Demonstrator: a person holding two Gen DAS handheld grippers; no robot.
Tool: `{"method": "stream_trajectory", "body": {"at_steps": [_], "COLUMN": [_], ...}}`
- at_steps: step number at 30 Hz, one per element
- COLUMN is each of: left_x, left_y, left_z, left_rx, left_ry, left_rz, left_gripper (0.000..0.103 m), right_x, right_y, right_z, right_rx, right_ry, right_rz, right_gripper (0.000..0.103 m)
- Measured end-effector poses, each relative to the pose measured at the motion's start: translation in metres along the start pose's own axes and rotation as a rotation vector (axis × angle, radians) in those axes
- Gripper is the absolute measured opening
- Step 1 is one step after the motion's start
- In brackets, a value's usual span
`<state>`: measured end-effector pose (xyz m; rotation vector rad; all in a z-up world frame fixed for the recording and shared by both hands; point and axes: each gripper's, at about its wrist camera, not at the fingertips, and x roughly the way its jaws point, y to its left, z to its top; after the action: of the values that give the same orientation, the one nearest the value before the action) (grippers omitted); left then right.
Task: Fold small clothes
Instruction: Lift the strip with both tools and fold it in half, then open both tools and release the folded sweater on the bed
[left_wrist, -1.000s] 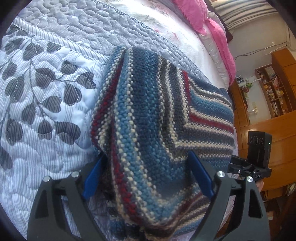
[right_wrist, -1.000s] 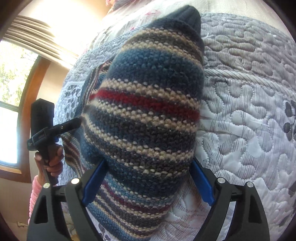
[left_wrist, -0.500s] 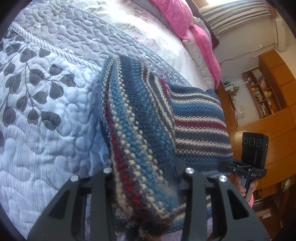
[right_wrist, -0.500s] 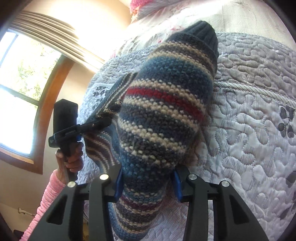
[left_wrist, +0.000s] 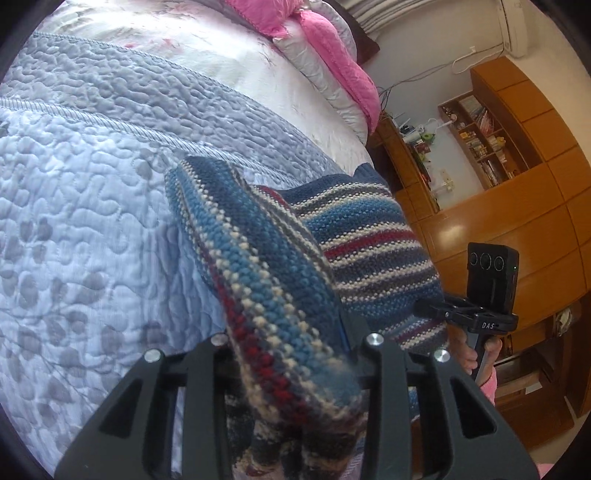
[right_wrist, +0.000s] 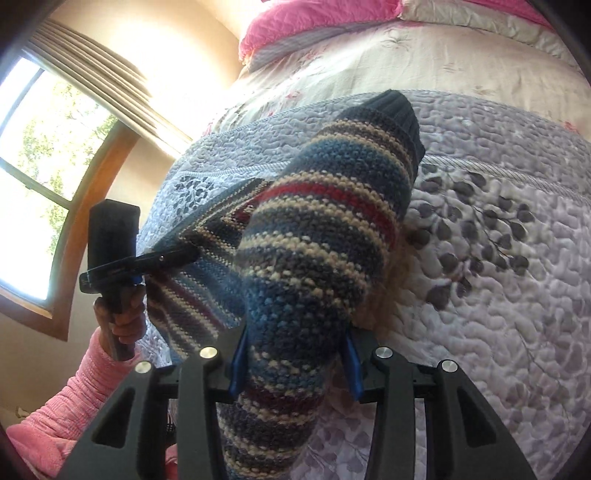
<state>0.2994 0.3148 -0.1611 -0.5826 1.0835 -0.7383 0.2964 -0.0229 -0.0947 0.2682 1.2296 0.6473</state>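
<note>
- Gripping a bunched fold of the striped knit garment (left_wrist: 280, 295), your left gripper (left_wrist: 291, 354) has its jaws drawn close on the wool; the fabric fills the whole gap.
- Your right gripper (right_wrist: 295, 354) is likewise closed on a thick roll of the same garment; blue pads (right_wrist: 238, 363) press into the knit from both sides, jaws only partly narrowed by the bulk.
- The garment is lifted off the quilted bedspread (left_wrist: 92, 221), slung between the two grippers; its dark ribbed edge (right_wrist: 400, 110) points to the far side of the bed.
- In the left wrist view your right hand (left_wrist: 476, 354) grips its handle upright at the right, fingers wrapped round, with that gripper's tip reaching left into the knit.
- In the right wrist view your left hand (right_wrist: 123, 314) holds its handle upright at the left, pink sleeve (right_wrist: 74, 398) below, gripper tip pinching the garment's edge.
- Pink pillows (left_wrist: 332, 48) lie at the far end of the bed; wooden shelving (left_wrist: 498, 147) stands to the right.
</note>
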Motion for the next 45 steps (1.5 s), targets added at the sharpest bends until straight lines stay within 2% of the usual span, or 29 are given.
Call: {"method": "stream_trajectory", "body": {"at_steps": [3,6,8,10,12,17,19,24,28,29,30,31,33,37,45], "left_x": [0.026,0.045,0.056,0.063,0.069,0.051,0.038,0.014,0.015,0.017,0.017,0.019,0.022,0.03,0.033], "left_y": [-0.01,-0.012,-0.006,0.007,0.01,0.003,-0.002,-0.019,-0.033,-0.034,-0.033,-0.029,-0.021,-0.002,0.003], "left_z": [-0.022,-0.039,-0.045,-0.048,-0.051,-0.057,-0.066,-0.107,-0.136,-0.141,-0.145,-0.147,-0.15,-0.153,-0.164], "left_rx": [0.0,0.032,0.048,0.039,0.044,0.024,0.029,0.058,0.139,0.151,0.154,0.144,0.115,0.07,0.081], "left_ry": [0.034,0.041,0.044,0.049,0.042,0.01,-0.009,-0.032,-0.04,-0.039,-0.037,-0.032,-0.019,0.01,-0.014], "left_rz": [0.011,0.068,0.119,0.153,0.18,0.201,0.207,0.212,0.304,0.325,0.341,0.361,0.374,0.384,0.405], "left_gripper": [0.032,0.034,0.039,0.046,0.049,0.062,0.068,0.07,0.07,0.07,0.07,0.068,0.068,0.07,0.071], "right_x": [-0.003,0.004,0.017,0.025,0.028,0.012,0.002,-0.008,-0.008,-0.006,-0.003,-0.001,0.0,0.004,0.027], "right_y": [-0.026,-0.059,-0.07,-0.074,-0.072,-0.061,-0.055,-0.039,-0.042,-0.043,-0.045,-0.048,-0.051,-0.054,-0.048], "right_z": [-0.024,-0.05,-0.062,-0.068,-0.071,-0.087,-0.099,-0.133,-0.16,-0.164,-0.167,-0.17,-0.176,-0.185,-0.194], "right_rx": [0.047,0.086,0.098,0.107,0.112,0.122,0.123,0.129,0.152,0.158,0.171,0.189,0.2,0.209,0.236], "right_ry": [0.003,0.036,0.046,0.028,0.009,-0.038,-0.047,-0.03,-0.024,-0.023,-0.023,-0.021,-0.038,-0.049,-0.059], "right_rz": [-0.024,-0.068,-0.093,-0.099,-0.109,-0.125,-0.119,-0.133,-0.125,-0.123,-0.111,-0.092,-0.094,-0.125,-0.183], "right_gripper": [0.042,0.043,0.046,0.048,0.052,0.064,0.065,0.066,0.066,0.063,0.049,0.041,0.034,0.032,0.034]}}
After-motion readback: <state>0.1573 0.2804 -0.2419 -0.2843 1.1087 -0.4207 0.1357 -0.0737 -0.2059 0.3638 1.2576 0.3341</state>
